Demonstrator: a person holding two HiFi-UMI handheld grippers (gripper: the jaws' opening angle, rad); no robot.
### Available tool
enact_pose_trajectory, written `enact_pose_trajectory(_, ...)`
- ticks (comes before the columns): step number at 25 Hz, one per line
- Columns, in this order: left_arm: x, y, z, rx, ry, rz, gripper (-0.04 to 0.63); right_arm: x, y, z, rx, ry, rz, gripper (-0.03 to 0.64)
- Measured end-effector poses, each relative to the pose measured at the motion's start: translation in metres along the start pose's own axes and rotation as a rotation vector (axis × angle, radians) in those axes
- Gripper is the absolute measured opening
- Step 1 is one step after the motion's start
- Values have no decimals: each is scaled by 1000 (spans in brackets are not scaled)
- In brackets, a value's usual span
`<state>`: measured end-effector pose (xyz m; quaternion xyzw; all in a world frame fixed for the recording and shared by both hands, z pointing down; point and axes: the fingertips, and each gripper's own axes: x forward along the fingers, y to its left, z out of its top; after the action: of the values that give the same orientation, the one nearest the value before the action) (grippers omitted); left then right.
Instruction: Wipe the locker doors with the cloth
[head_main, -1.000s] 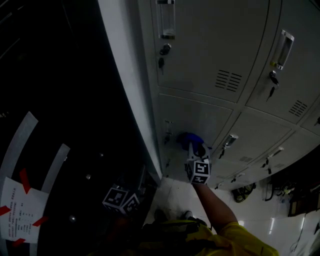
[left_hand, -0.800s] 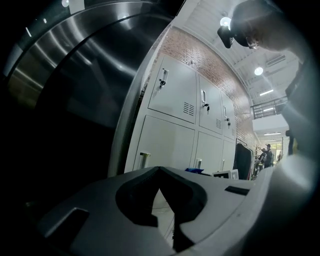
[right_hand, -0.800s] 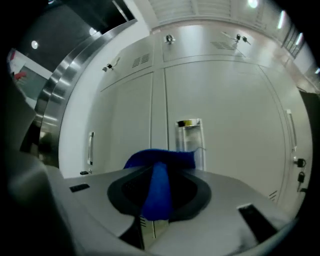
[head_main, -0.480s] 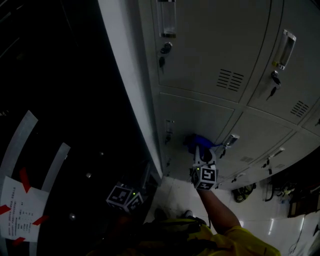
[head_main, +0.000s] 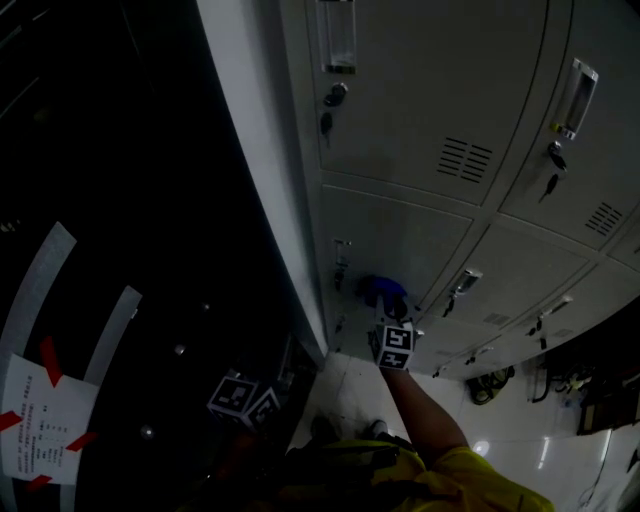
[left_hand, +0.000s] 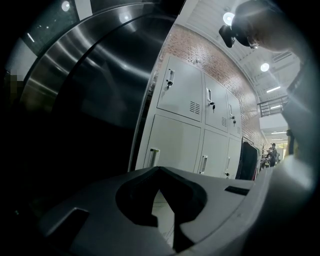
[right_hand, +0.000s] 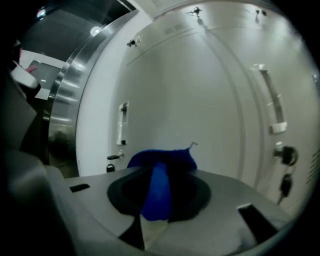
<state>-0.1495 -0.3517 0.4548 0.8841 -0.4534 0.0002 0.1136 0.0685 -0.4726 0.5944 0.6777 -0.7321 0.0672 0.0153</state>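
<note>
- Cloth (head_main: 383, 292): deep blue, bunched into a soft hump. It lies against the face of a lower locker door (head_main: 400, 235), close to that door's left edge. In the right gripper view the cloth (right_hand: 161, 162) shows a rounded top, one loose thread sticking up at its right, and a narrow fold running down between my jaws.
- Right gripper (head_main: 386, 308): clamped on the cloth. In its own view the right gripper (right_hand: 156, 202) has the blue fold pinched in the slit, and the hump spreads out beyond the tips onto the door.
- Edges near the cloth: just to its left are the door's upright handle (right_hand: 122, 124) and a small lock (right_hand: 113, 159). Past them stands the pale side post of the locker bank (head_main: 255, 150), then a dark wall.
- Open room: bare grey door face lies above and to the right of the cloth, as far as the seam with the neighbouring door. That door has its own long handle (right_hand: 268, 100) and a lock with hanging keys (right_hand: 285, 177).
- Upper door (head_main: 430, 90): it has a vent grille (head_main: 460, 160) and sits well above the cloth.
- Left gripper (head_main: 246, 400): low and apart from the lockers, over the dark side. In its own view the left gripper (left_hand: 165, 220) has its jaws drawn nearly together, with only a thin slit and nothing between them.
- Below: pale floor (head_main: 350, 385) at the locker foot, and my yellow sleeve (head_main: 465, 475).
</note>
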Motion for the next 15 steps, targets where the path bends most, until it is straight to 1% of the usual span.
enact_pose_trajectory(2,3,-3,-1,1,-4,-9,0,-26,-52,4,-2,-21,-88,94)
enact_pose_trajectory(4,5,-5,-4,-5,0,-15,0,-46,-91,4,4,-31,-158,94)
enact_pose_trajectory(6,7,-7,-6,-13,2,-20,0,-52,-105,2,8,-38,-191,94)
enact_pose_trajectory(9,5,-11,-6,-9,-7,-26,0,-51,-107,0,27,-41,-237,94)
enact_pose_trajectory(12,0,-8,-6,-6,-8,-17,0,-53,-108,2,37,-38,-242,94)
enact_pose_trajectory(13,-1,-5,-8,-7,-5,-10,0,-54,-102,5,35,-41,-224,94)
enact_pose_trajectory(14,-2,-3,-9,-8,-4,-2,0,-56,-88,9,31,-47,-188,94)
enact_pose_trajectory(15,-4,0,-10,-11,-7,9,0,-57,-65,11,23,-53,-131,94)
